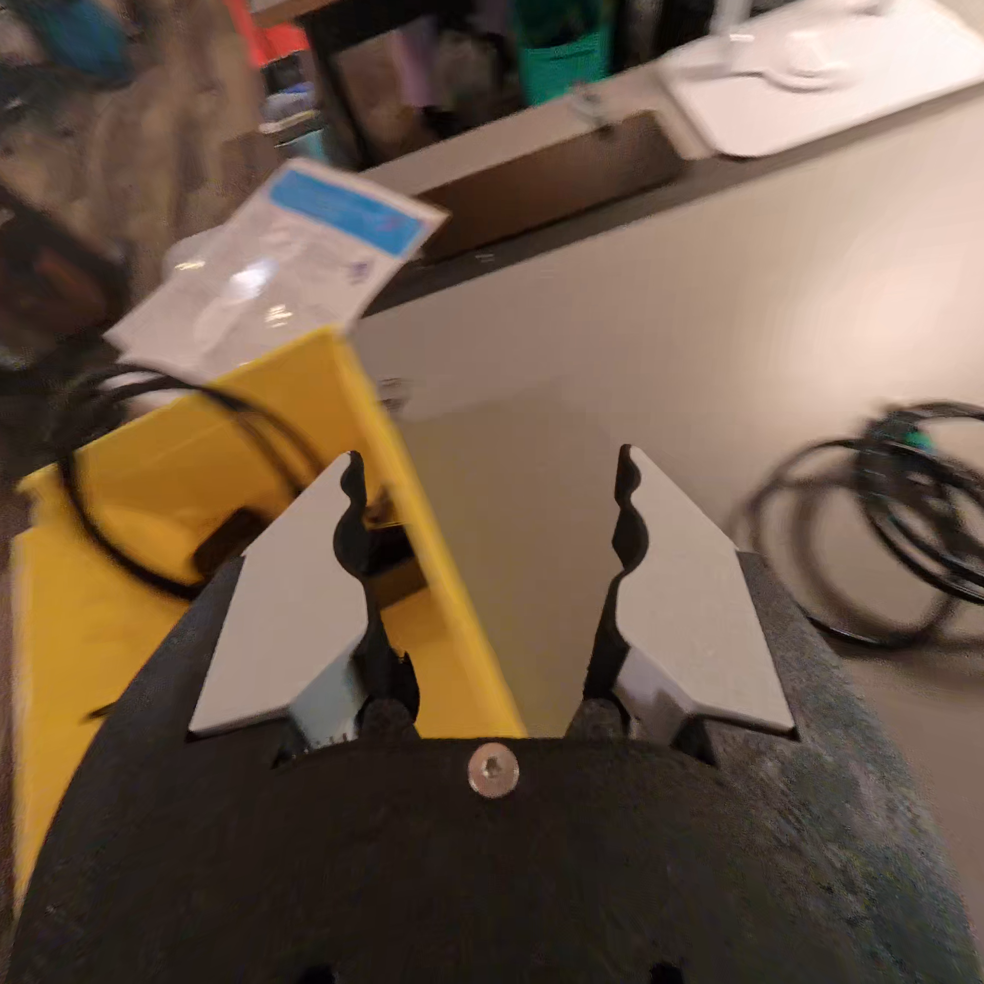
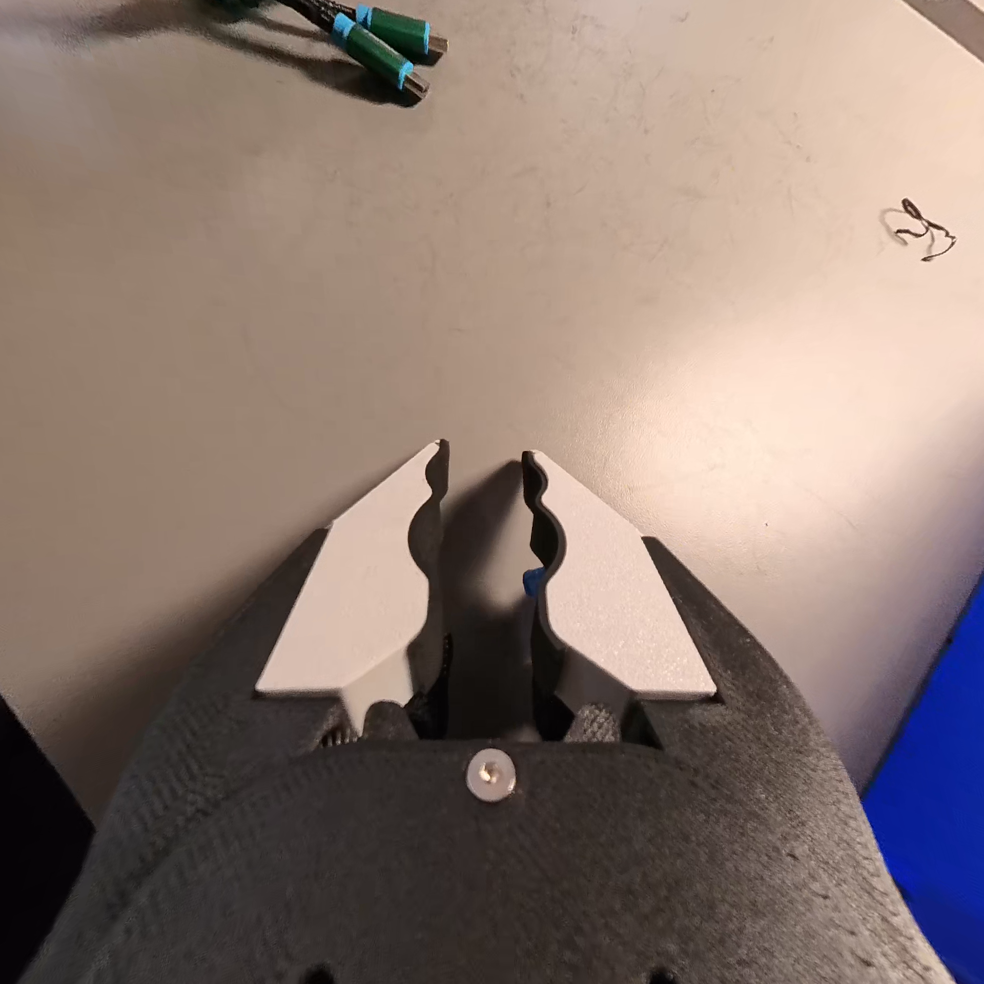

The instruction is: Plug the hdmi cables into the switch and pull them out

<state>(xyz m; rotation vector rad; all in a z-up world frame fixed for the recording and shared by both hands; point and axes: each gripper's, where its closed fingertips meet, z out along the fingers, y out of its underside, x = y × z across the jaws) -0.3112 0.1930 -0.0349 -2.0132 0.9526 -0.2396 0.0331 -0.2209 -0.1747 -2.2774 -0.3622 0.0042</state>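
On the far left of the left wrist view sits a yellow box with a thin black cable looped over it and a small dark device inside, too blurred to identify; a white packet with a blue band leans just behind it. The left gripper hangs above the box's right edge with its fingers wide apart and nothing between them, the left finger over the box and the right finger over the bare grey table. Well off to the right of those fingers lies a coiled bundle of black HDMI cable, clear of both tips. In the right wrist view, two green HDMI plugs with blue collars rest side by side on the table at the upper left, far ahead of the right gripper, whose fingers stand slightly apart and grip nothing. A small black twist tie lies well to the right, and a blue surface shows past the table's edge.
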